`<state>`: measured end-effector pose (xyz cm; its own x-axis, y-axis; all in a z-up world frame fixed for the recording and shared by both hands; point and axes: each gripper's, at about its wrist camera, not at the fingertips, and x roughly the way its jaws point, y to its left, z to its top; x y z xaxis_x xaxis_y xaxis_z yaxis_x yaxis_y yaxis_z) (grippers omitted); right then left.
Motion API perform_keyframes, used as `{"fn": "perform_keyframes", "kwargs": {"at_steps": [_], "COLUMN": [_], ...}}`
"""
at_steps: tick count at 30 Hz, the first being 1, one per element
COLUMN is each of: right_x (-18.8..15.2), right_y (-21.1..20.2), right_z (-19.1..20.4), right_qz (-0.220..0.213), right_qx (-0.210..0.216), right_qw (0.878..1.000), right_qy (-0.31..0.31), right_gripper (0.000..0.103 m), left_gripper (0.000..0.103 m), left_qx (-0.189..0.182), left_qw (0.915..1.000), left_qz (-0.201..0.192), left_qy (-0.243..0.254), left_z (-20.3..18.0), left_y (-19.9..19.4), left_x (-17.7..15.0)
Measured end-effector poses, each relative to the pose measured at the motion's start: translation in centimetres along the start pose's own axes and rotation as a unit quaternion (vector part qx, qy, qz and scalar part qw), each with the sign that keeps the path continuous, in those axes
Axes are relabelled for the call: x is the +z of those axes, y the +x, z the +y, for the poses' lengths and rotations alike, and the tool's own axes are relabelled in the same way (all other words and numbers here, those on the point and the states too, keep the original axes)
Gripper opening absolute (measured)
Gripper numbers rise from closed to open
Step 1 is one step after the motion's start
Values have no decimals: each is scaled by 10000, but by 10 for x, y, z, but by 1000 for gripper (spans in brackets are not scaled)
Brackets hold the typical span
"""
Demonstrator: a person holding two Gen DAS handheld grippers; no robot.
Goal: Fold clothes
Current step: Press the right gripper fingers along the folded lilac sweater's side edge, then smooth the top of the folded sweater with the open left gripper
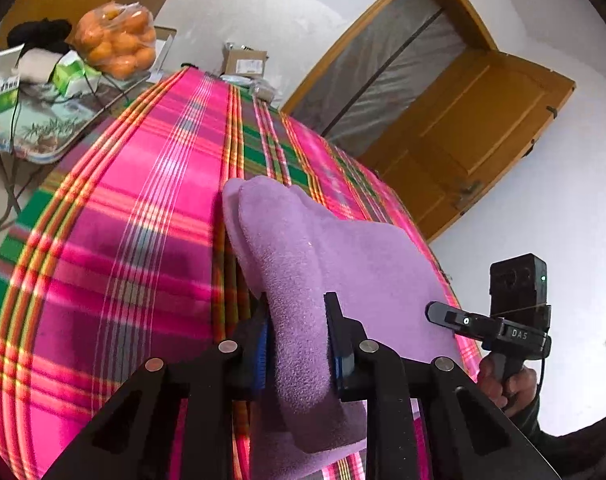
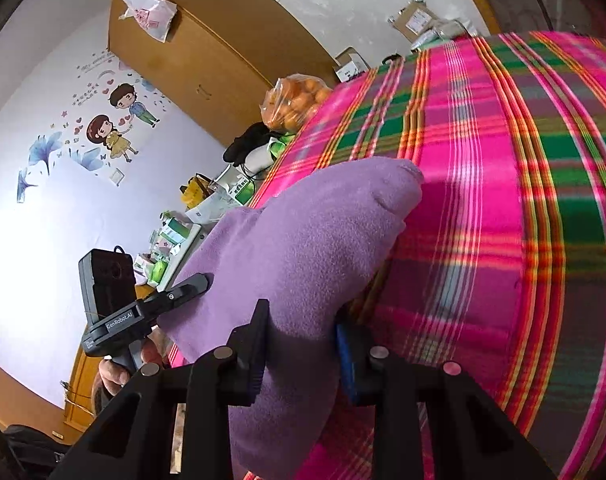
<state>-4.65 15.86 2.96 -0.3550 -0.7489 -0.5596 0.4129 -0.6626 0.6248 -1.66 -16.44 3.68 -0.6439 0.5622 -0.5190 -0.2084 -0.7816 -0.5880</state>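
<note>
left gripper [image 1: 299, 344]: clamped on purple fleece garment [image 1: 323, 256] | right gripper [image 2: 303, 352]: clamped on the same garment | garment: bunched, lifted above pink plaid blanket [image 1: 123, 240]

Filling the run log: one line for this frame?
left claw: shut on purple cloth | right claw: shut on purple cloth | cloth lifted over plaid blanket

I'm seeing fuzzy matt purple fleece [image 1: 315, 280] pinched in my matt black plastic left gripper [image 1: 299, 344]. The plaid sheet [image 1: 135, 232] is smooth woven cloth; the door [image 1: 463, 136] is semi-gloss wood; the oranges' bag [image 1: 115, 36] is shiny plastic.
</note>
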Motion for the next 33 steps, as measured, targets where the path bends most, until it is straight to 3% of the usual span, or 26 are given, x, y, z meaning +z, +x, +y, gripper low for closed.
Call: {"fn": "perform_keyframes", "kwargs": {"at_steps": [11,27,33], "right_x": [57,170,182], "right_y": [18,114,158], "right_z": [13,-13,-52], "right_qz": [-216,-220,71], "right_qx": [-90,-177,-350], "right_qw": [9988,9981,9992], "right_qy": [-422,-548,-167], "right_gripper": [30,31,34], "left_gripper": [25,25,25], "left_qx": [224,509,900], "left_qw": [9986,9975,9958], "left_qz": [-263,-464,-83], "left_qy": [392,162,-147], "left_z": [0,66,106], "left_y": [7,69,109], "left_x": [57,169,174]}}
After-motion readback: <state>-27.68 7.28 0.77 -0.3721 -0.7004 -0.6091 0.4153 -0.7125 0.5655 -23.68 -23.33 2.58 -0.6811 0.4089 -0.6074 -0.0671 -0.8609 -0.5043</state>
